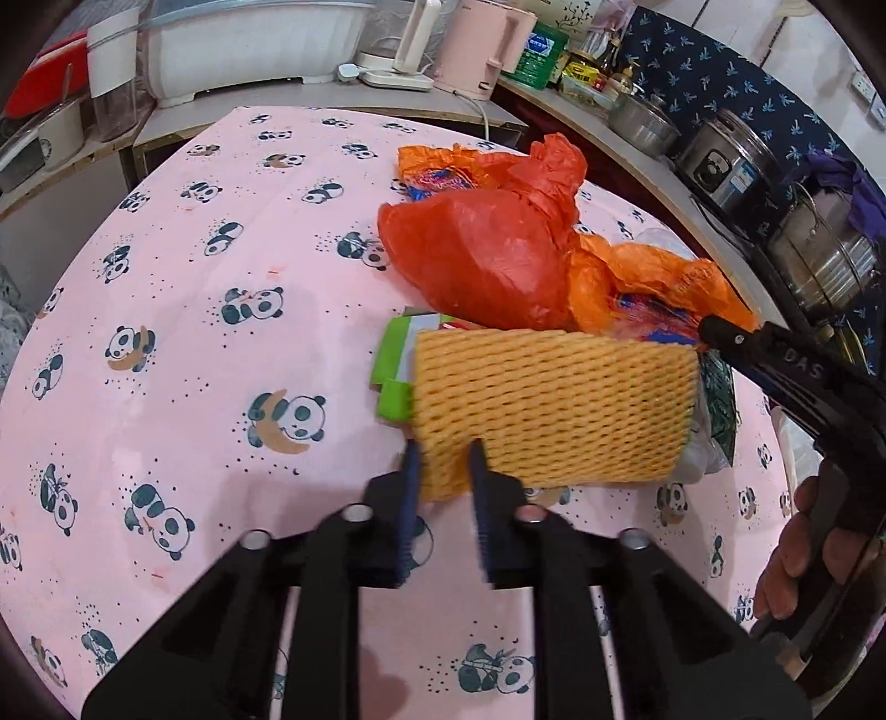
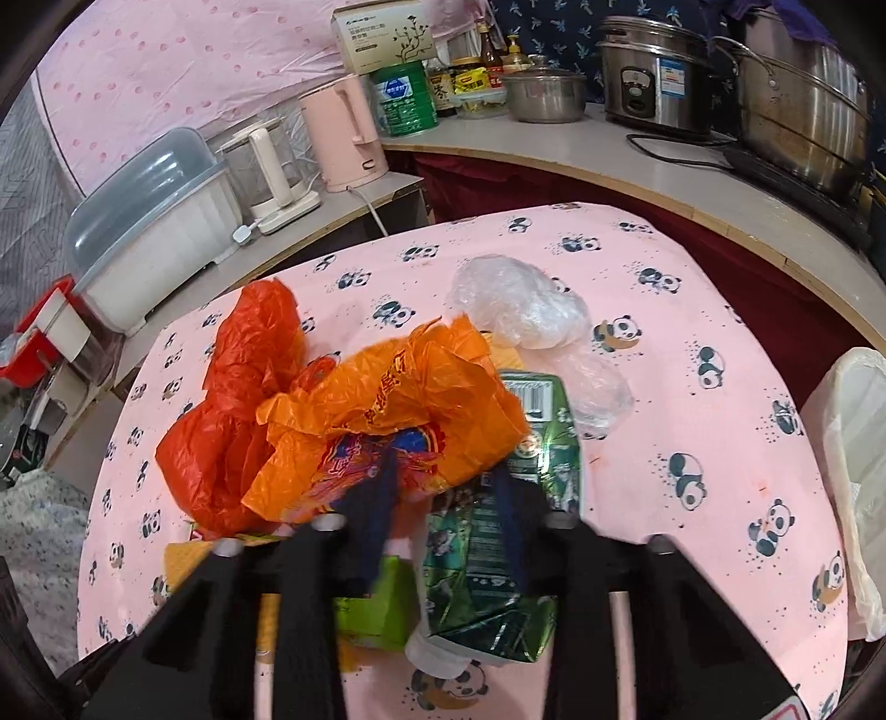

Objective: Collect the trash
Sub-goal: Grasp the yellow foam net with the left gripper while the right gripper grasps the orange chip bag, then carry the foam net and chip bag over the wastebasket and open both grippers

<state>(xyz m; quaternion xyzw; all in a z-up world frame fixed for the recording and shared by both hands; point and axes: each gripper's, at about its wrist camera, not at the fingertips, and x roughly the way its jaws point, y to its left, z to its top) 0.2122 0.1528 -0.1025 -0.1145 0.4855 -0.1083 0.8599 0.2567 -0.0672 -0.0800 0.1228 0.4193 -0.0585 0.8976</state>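
So, w/ the left gripper [image 1: 446,451] we pinch the near corner of the yellow foam net [image 1: 554,404]: light, squashy. The right gripper [image 2: 448,482] nips the orange bag [image 2: 398,404] over a green carton [image 2: 498,554]; thin, slippery film, so bunch it. Red bag [image 1: 470,255] lies beyond.

1. The left wrist view looks steeply down along the left gripper [image 1: 446,448], close over the panda tablecloth [image 1: 166,310], and faces the counter behind.
2. The right wrist view looks down along the right gripper [image 2: 443,487], equally near, from the opposite side of the trash pile.
3. Both views share the red bag [image 1: 476,255] [image 2: 221,443], the orange bag [image 1: 664,282] [image 2: 398,399] and the pink kettle [image 1: 487,44] [image 2: 349,138].
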